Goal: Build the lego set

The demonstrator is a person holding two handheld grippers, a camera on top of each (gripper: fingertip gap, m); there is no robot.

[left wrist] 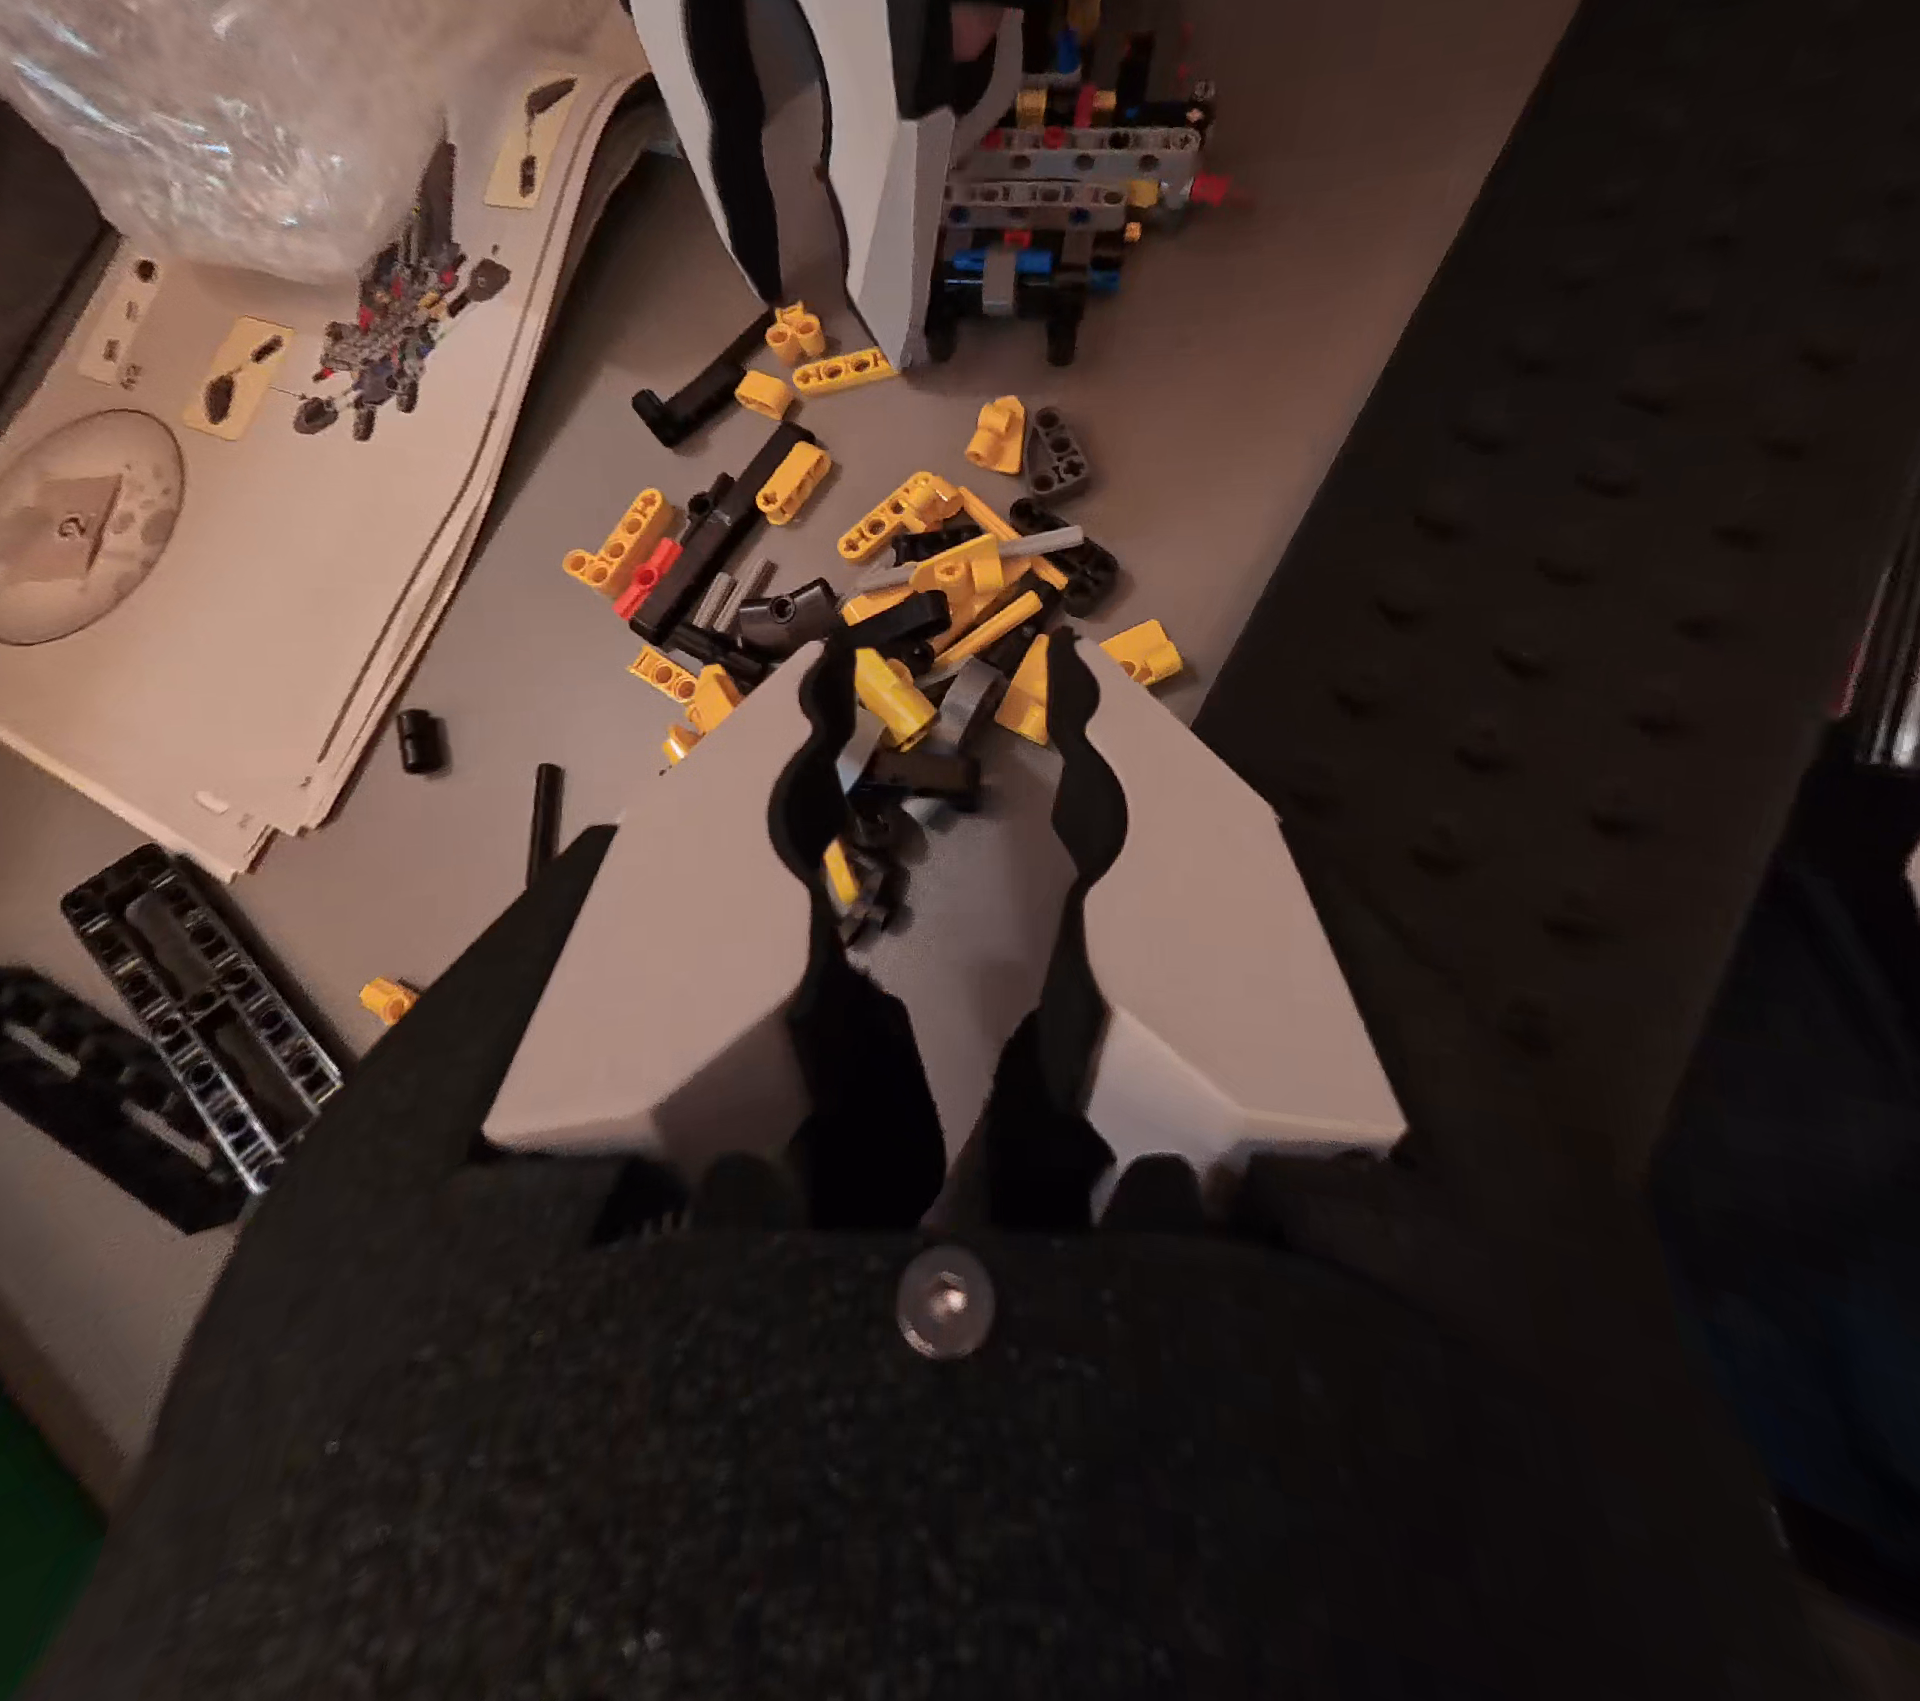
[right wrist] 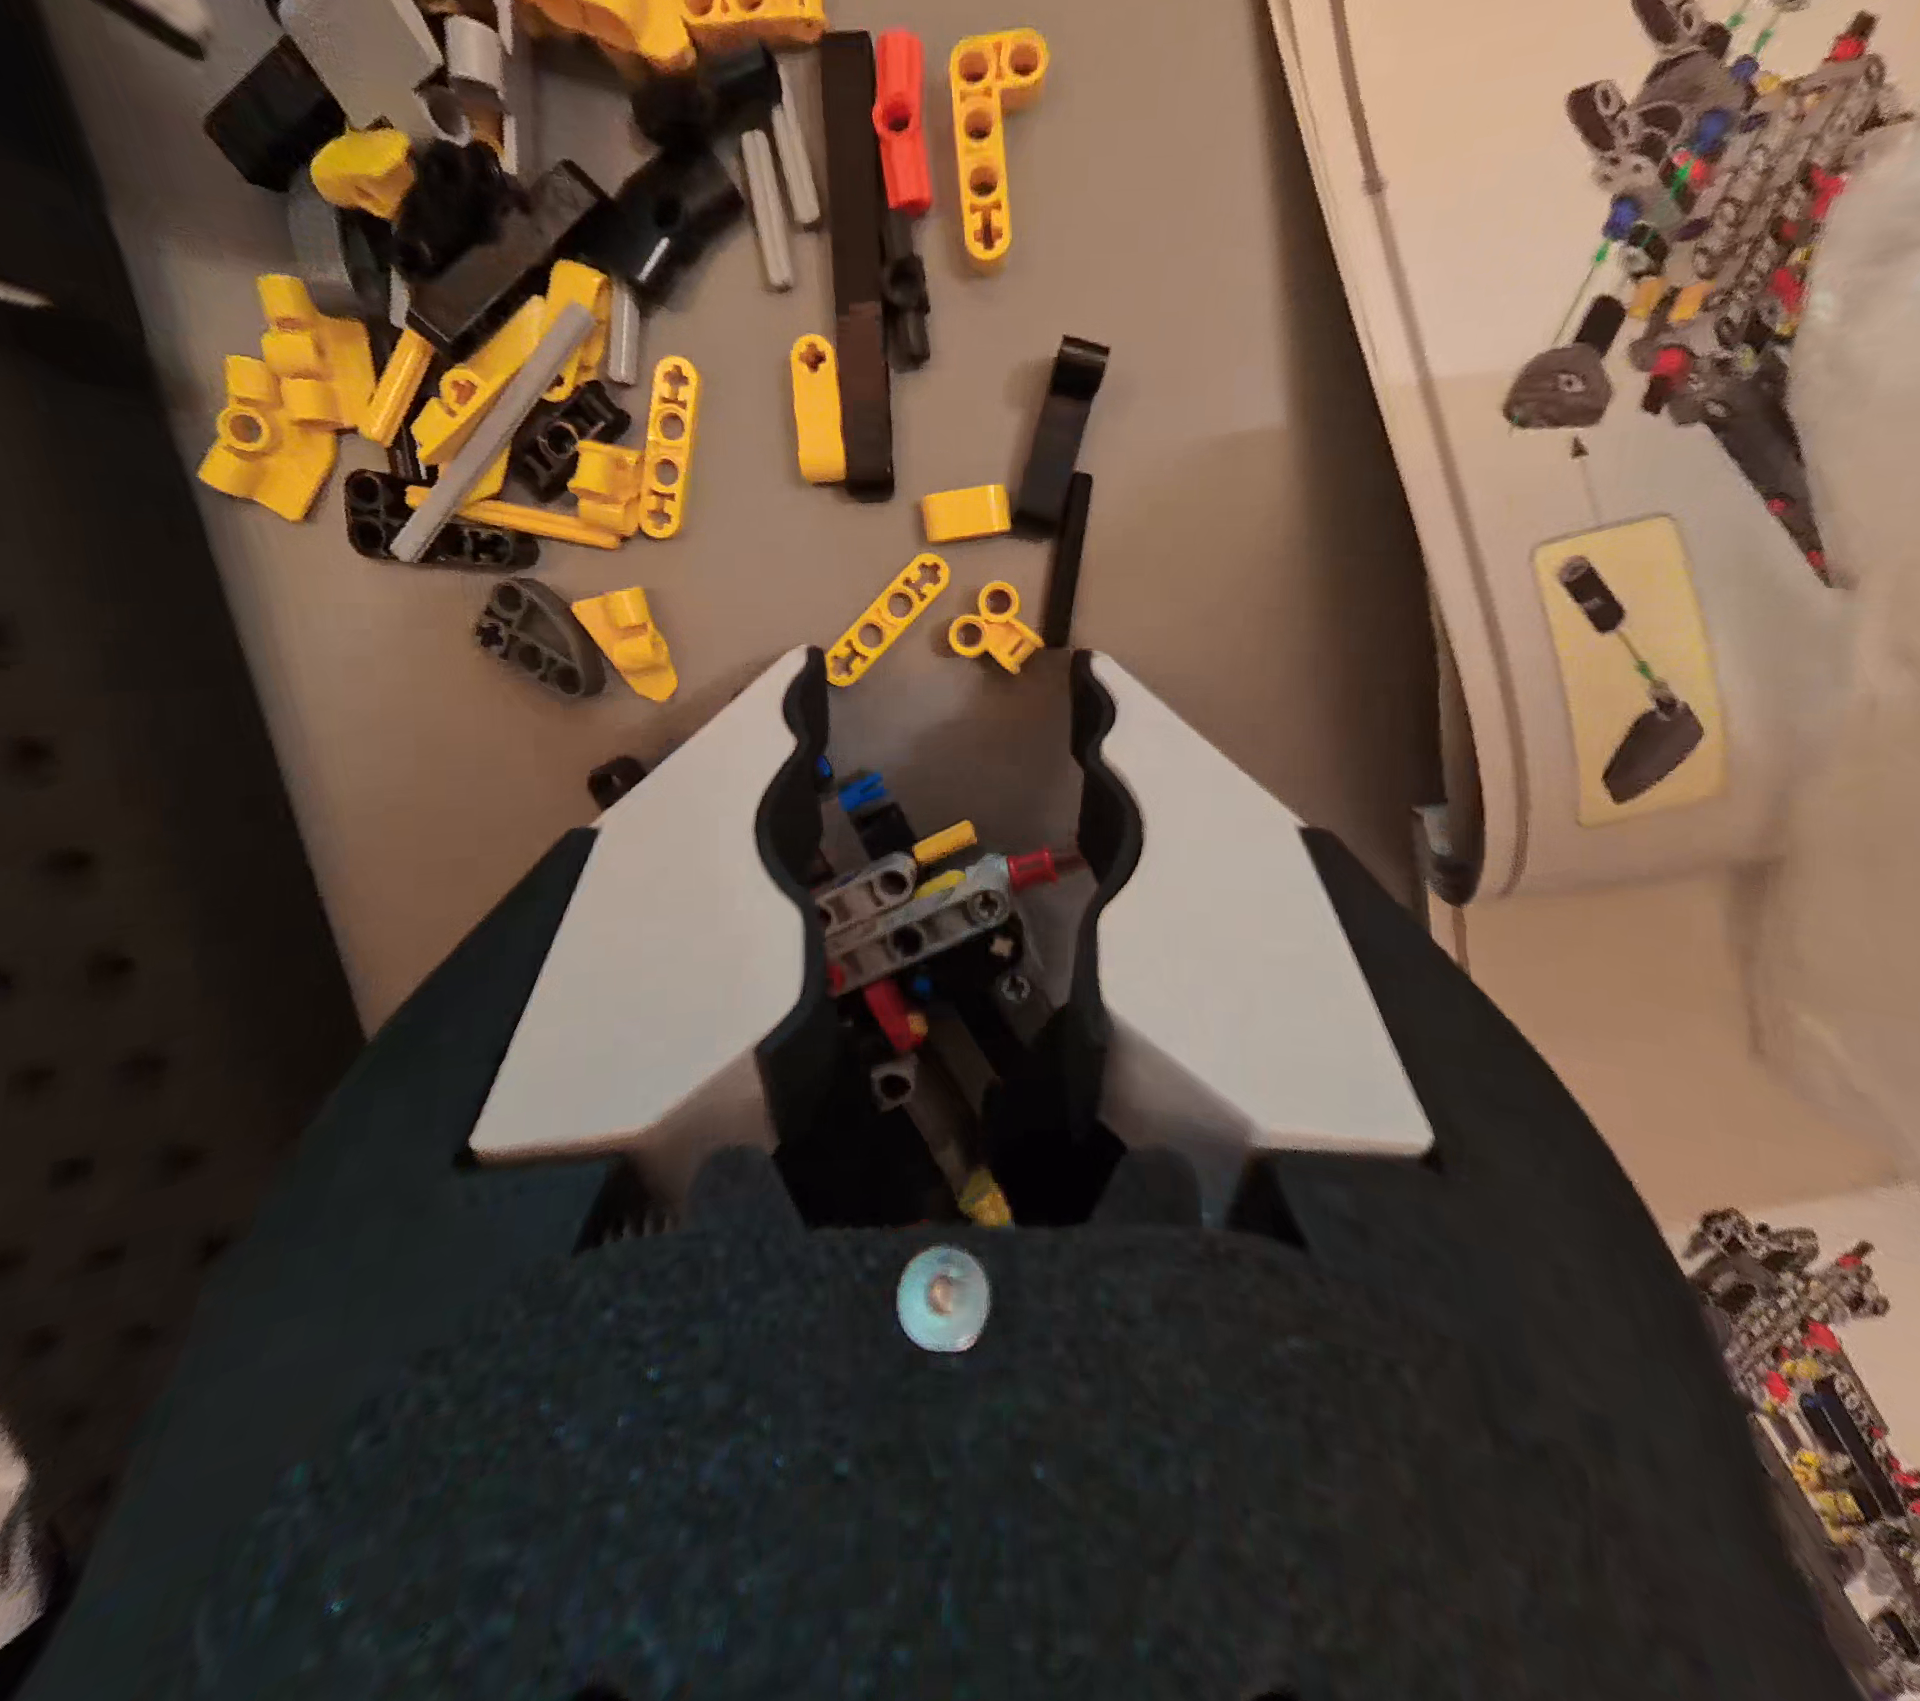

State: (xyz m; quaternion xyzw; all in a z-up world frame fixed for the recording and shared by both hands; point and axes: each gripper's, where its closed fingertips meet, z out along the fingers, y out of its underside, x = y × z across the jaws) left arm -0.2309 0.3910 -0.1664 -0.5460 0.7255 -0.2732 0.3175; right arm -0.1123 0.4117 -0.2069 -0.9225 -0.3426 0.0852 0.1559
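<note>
Because the parts are small, hard, smooth plastic, they should weigh almost nothing but slip or flick away under a careless pinch; flat beams look best taken across their narrow sides, pins and axles across the shaft.

Seen from the left wrist view, the left gripper [left wrist: 940, 664] hangs over the near edge of the loose parts pile [left wrist: 831, 571], its fingers apart and nothing visibly caught between them. A yellow connector [left wrist: 891, 695] and a grey piece lie just below and between the tips, with black pins nearer the palm. To the left of the claw sit a black pin [left wrist: 421, 739], a black frame piece [left wrist: 203, 1007] and the open instruction booklet [left wrist: 260, 508]. Ahead of it, beyond the pile, the right gripper [left wrist: 821, 301] stands beside the partly built model [left wrist: 1070, 197].

From the right wrist view, the right gripper [right wrist: 948, 664] has the assembled model [right wrist: 925, 924] deep between its fingers, close to the palm; the left pad seems to touch the grey beams, but I cannot tell whether the right pad does. The model is stiff yet likely to shed pins if squeezed on protruding bits, so the grey beams are the place to hold. Loose pieces [right wrist: 520, 249] spread ahead and to the left of the tips; a yellow four-hole beam [right wrist: 888, 617] lies just beyond them. The booklet page [right wrist: 1662, 301] lies to the right.
</note>
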